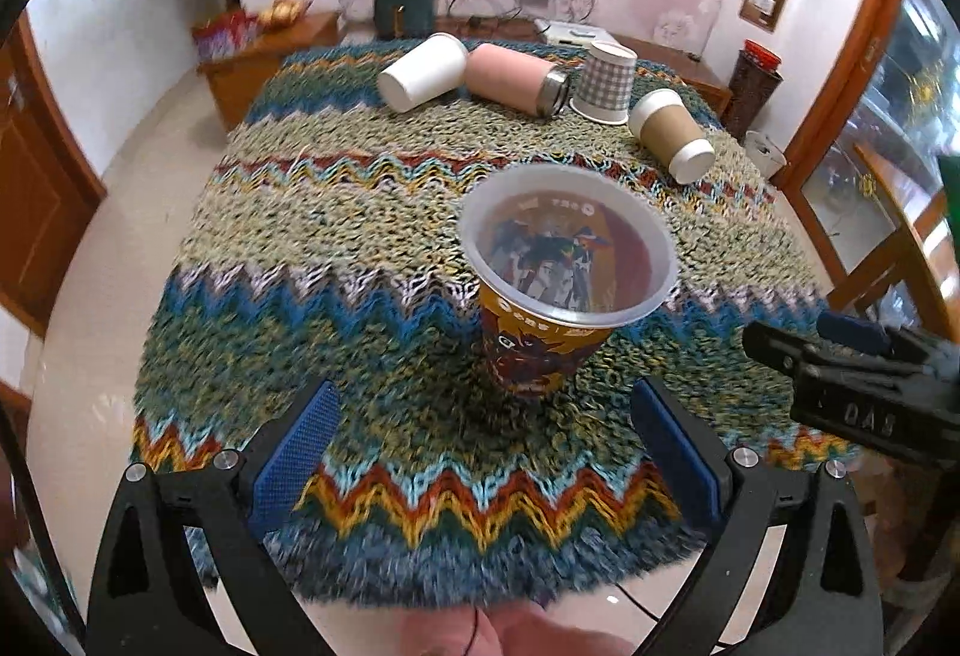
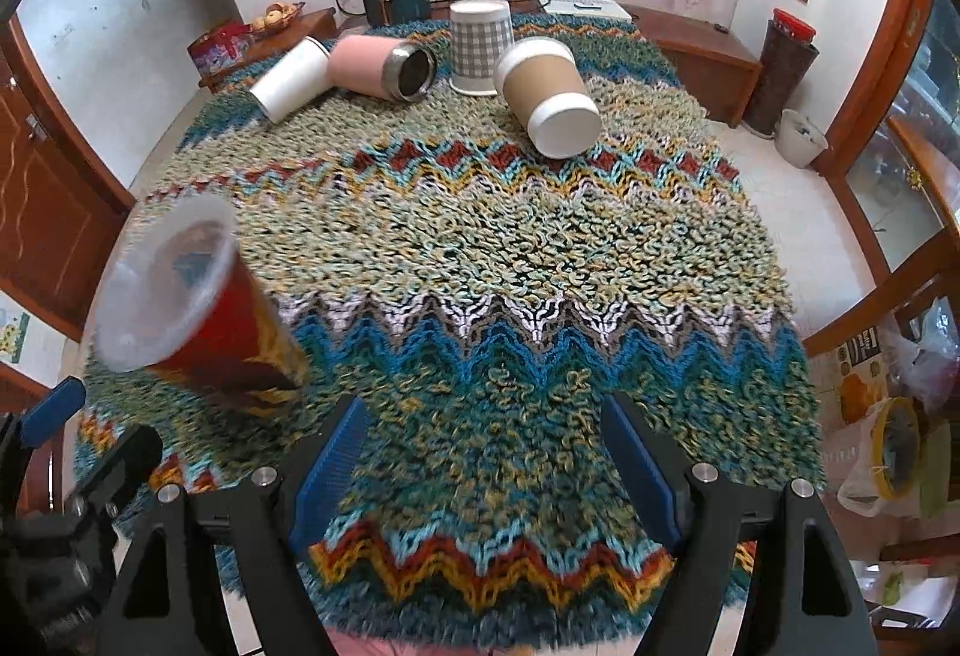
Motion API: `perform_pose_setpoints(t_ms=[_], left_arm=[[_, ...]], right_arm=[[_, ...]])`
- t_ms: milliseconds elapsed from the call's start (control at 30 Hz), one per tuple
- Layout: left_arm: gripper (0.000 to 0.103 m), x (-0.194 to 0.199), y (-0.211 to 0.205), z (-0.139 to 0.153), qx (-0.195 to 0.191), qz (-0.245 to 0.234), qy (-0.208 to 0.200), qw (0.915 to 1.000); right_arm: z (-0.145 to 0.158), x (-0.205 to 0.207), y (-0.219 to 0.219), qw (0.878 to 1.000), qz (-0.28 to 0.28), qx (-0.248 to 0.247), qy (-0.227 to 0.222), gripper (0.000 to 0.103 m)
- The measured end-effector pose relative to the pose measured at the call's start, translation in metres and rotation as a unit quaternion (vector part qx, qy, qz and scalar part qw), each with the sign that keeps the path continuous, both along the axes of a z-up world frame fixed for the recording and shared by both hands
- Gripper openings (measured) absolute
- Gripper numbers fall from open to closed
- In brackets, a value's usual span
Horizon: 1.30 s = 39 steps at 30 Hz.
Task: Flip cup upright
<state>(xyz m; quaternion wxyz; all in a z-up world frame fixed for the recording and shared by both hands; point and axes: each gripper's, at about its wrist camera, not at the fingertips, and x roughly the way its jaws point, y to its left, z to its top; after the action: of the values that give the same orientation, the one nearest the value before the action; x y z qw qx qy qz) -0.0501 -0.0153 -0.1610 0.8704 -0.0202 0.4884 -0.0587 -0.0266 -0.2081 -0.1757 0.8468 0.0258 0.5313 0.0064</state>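
Note:
A printed plastic cup (image 1: 561, 284) stands upright, mouth up, on the knitted zigzag cloth (image 1: 336, 212), just ahead of my left gripper (image 1: 480, 452), which is open and empty, its blue pads apart from the cup. The cup also shows at the left of the right wrist view (image 2: 192, 308). My right gripper (image 2: 483, 452) is open and empty over bare cloth (image 2: 540, 248); it shows at the right edge of the left wrist view (image 1: 840, 374). At the far side, a white cup (image 1: 423, 71), a pink steel tumbler (image 1: 519, 77) and a brown sleeved cup (image 1: 672, 134) lie on their sides. A checked cup (image 1: 606, 83) stands mouth down.
A dark air fryer (image 1: 403, 1) and power strips sit on the wooden bench behind the table. A wooden door (image 1: 36, 200) is at the left, a glass cabinet (image 1: 900, 128) at the right. A bag of items (image 2: 894, 446) lies right of the table.

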Motion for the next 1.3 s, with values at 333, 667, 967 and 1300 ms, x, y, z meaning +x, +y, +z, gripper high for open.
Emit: perform_pose_setpoints(t_ms=[333, 667, 967, 1300], left_arm=[[0.098, 0.007, -0.008, 0.072, -0.003, 0.024, 0.032, 0.9992], [0.098, 0.022, -0.011, 0.107, -0.005, 0.012, 0.044, 0.9989], [0.098, 0.030, -0.005, 0.119, 0.006, 0.023, 0.055, 0.9982], [0.098, 0.034, -0.004, 0.129, 0.022, 0.021, 0.055, 0.9980]], right_arm=[[0.077, -0.015, 0.008, 0.999, 0.029, 0.011, -0.013, 0.081], [0.118, -0.009, 0.015, 0.999, 0.030, -0.008, -0.020, 0.081], [0.133, -0.002, 0.025, 0.999, 0.027, -0.020, -0.014, 0.081], [0.142, -0.002, 0.028, 1.000, 0.010, -0.024, -0.008, 0.081]])
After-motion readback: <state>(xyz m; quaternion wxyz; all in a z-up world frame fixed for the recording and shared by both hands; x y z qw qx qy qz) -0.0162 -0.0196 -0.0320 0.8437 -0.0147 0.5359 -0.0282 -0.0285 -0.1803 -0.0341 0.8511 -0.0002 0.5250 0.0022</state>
